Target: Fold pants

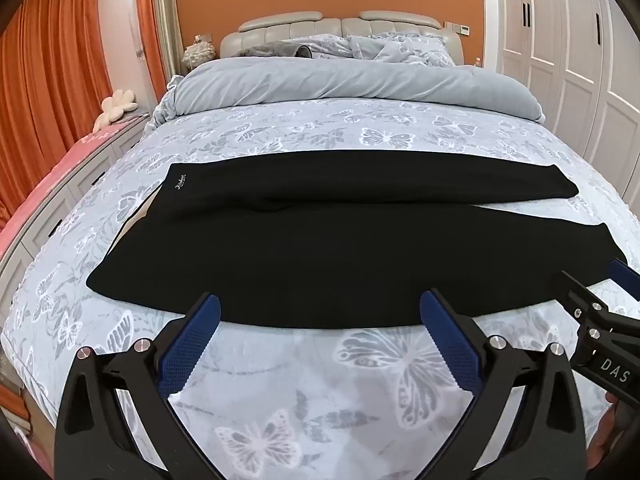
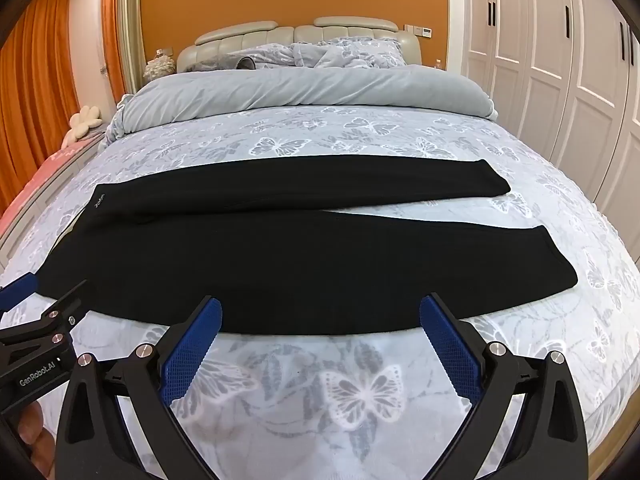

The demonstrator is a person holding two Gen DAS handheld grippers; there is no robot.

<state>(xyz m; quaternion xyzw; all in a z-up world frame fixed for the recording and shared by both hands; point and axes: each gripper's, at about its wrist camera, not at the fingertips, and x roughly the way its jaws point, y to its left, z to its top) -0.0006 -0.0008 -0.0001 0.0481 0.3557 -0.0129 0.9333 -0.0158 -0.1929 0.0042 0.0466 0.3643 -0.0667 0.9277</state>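
Black pants (image 1: 312, 248) lie flat across the bed, waistband at the left, both legs running to the right and slightly apart at the hems. They also show in the right wrist view (image 2: 280, 256). My left gripper (image 1: 320, 308) is open and empty, its blue pads just at the near edge of the pants. My right gripper (image 2: 320, 312) is open and empty, also at the near edge, further right along the legs. Each gripper shows at the edge of the other's view: the right one (image 1: 600, 280) and the left one (image 2: 36, 292).
The bed (image 1: 320, 380) has a grey butterfly-print cover. A rolled grey duvet (image 1: 352, 84) and pillows lie at the headboard end. Orange curtains (image 1: 52, 80) and a pink-topped drawer unit stand left; white wardrobe doors (image 1: 568, 60) stand right.
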